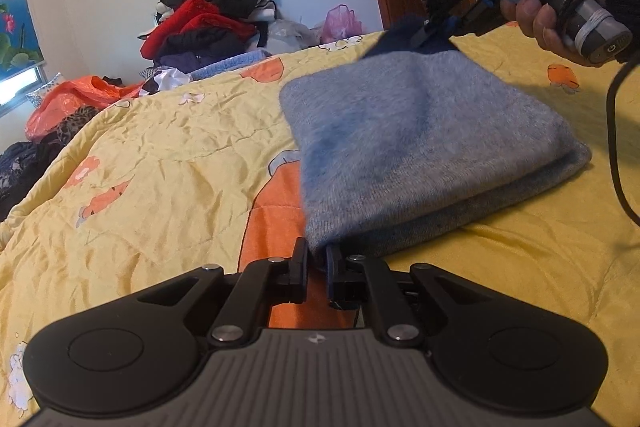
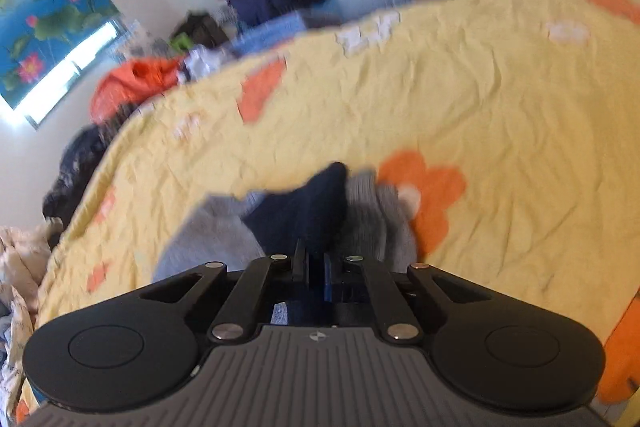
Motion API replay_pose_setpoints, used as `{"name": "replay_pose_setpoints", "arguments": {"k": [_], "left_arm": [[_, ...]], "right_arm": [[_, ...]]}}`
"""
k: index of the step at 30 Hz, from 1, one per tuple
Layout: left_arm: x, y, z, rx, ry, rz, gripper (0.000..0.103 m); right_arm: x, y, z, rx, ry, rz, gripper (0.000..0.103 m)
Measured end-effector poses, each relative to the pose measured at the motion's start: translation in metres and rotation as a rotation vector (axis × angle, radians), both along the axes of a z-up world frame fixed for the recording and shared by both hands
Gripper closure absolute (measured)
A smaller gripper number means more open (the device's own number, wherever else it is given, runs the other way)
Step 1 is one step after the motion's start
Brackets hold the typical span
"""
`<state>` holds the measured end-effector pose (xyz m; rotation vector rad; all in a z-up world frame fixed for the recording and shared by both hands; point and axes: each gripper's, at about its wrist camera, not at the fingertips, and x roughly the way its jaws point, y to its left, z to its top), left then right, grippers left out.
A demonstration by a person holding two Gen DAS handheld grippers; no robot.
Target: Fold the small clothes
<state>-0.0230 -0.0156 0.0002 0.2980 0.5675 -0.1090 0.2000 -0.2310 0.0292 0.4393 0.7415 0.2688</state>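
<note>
The left gripper (image 1: pixel 317 263) has its jaws pinched nearly together on a fabric edge. The right gripper (image 1: pixel 434 27), held in the person's right hand (image 1: pixel 548 3), is likewise clamped on cloth, angled downward.

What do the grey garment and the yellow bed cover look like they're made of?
Grey sweater: looks like a soft, fine knit, wool or similar; fuzzy matte nap, faint knit ribs along the folded edge. Yellow quilt: thin woven cotton-like cloth, slight sheen, sharp creases, stitched quilting lines.
</note>
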Motion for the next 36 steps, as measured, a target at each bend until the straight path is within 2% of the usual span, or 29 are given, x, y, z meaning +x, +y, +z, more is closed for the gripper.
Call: {"name": "replay_pose_setpoints", "arguments": {"k": [2,4,5,6,7,9,10,11,12,13,14,16,18,19,20,21,22,23,25,26,27,29,30,31,32,33,34,36], "left_arm": [[0.0,0.002,0.0,-0.015,0.004,-0.006,0.096],[0.0,0.007,0.002,-0.042,0.008,-0.02,0.095],[-0.001,0.012,0.005,-0.073,0.018,-0.039,0.095],[-0.002,0.02,0.009,-0.119,0.036,-0.057,0.094],[-0.003,0.031,0.015,-0.175,0.054,-0.074,0.094],[-0.003,0.055,0.032,-0.312,0.077,-0.113,0.089],[0.001,0.067,0.04,-0.372,0.08,-0.117,0.085],[0.01,0.077,0.047,-0.428,0.081,-0.106,0.065],[0.023,0.085,0.052,-0.479,0.084,-0.087,0.031],[0.037,0.092,0.055,-0.528,0.083,-0.059,0.017],[0.055,0.096,0.057,-0.575,0.072,-0.028,0.01],[0.099,0.094,0.057,-0.637,0.097,-0.011,0.01],[0.147,0.087,0.048,-0.688,0.176,0.007,0.011],[0.167,0.082,0.042,-0.702,0.22,0.021,0.011],[0.186,0.074,0.035,-0.702,0.265,0.027,0.017],[0.2,0.065,0.029,-0.683,0.303,0.022,0.044],[0.21,0.055,0.025,-0.671,0.335,-0.013,0.056],[0.212,0.046,0.026,-0.641,0.323,-0.033,0.059],[0.211,0.025,0.029,-0.488,0.244,-0.068,0.061],[0.21,0.016,0.029,-0.41,0.207,-0.09,0.061],[0.208,0.011,0.029,-0.354,0.177,-0.101,0.06],[0.197,0.009,0.035,-0.309,0.162,-0.096,0.059],[0.189,0.013,0.038,-0.319,0.158,-0.093,0.059],[0.179,0.021,0.04,-0.353,0.166,-0.093,0.059],[0.169,0.031,0.041,-0.411,0.195,-0.101,0.058],[0.16,0.042,0.039,-0.484,0.228,-0.111,0.058],[0.149,0.053,0.036,-0.555,0.256,-0.108,0.057],[0.132,0.067,0.023,-0.679,0.357,-0.108,0.055]], "right_arm": [[0.003,-0.019,-0.011,0.059,0.039,-0.059,0.088],[0.004,-0.02,-0.028,0.052,0.083,-0.039,0.086],[-0.001,-0.018,-0.03,0.057,0.066,-0.034,0.083],[-0.008,-0.019,-0.027,0.075,0.056,-0.043,0.07],[-0.014,-0.022,-0.023,0.106,0.065,-0.046,0.045],[-0.035,-0.029,-0.012,0.169,0.025,-0.049,0.018],[-0.047,-0.031,-0.008,0.18,-0.016,-0.04,0.013],[-0.054,-0.031,-0.006,0.167,-0.029,-0.022,0.013],[-0.058,-0.031,-0.005,0.15,-0.025,-0.018,0.014],[-0.059,-0.033,-0.005,0.145,-0.019,-0.022,0.015],[-0.057,-0.032,-0.007,0.146,-0.015,-0.024,0.015],[-0.046,-0.029,-0.01,0.141,-0.007,-0.037,0.015],[-0.03,-0.022,-0.015,0.134,0.01,-0.036,0.016],[-0.022,-0.018,-0.019,0.127,0.029,-0.042,0.021],[-0.014,-0.014,-0.024,0.12,0.055,-0.052,0.028],[-0.009,-0.01,-0.03,0.115,0.081,-0.049,0.052],[-0.005,-0.007,-0.033,0.091,0.095,-0.045,0.067],[-0.008,-0.005,-0.03,0.063,0.066,-0.03,0.071],[-0.015,-0.01,-0.028,0.027,0.032,-0.016,0.08],[-0.015,-0.019,-0.033,0.043,0.043,-0.026,0.08],[-0.015,-0.028,-0.039,0.079,0.055,-0.039,0.077],[-0.021,-0.039,-0.043,0.157,0.081,-0.073,0.053],[-0.027,-0.04,-0.041,0.166,0.104,-0.09,0.04],[-0.036,-0.039,-0.037,0.168,0.102,-0.065,0.033],[-0.048,-0.037,-0.032,0.163,0.088,-0.027,0.029],[-0.063,-0.035,-0.029,0.162,0.076,0.01,0.021],[-0.077,-0.033,-0.028,0.166,0.082,0.039,0.018],[-0.1,-0.031,-0.035,0.179,0.139,0.092,0.018]]}}
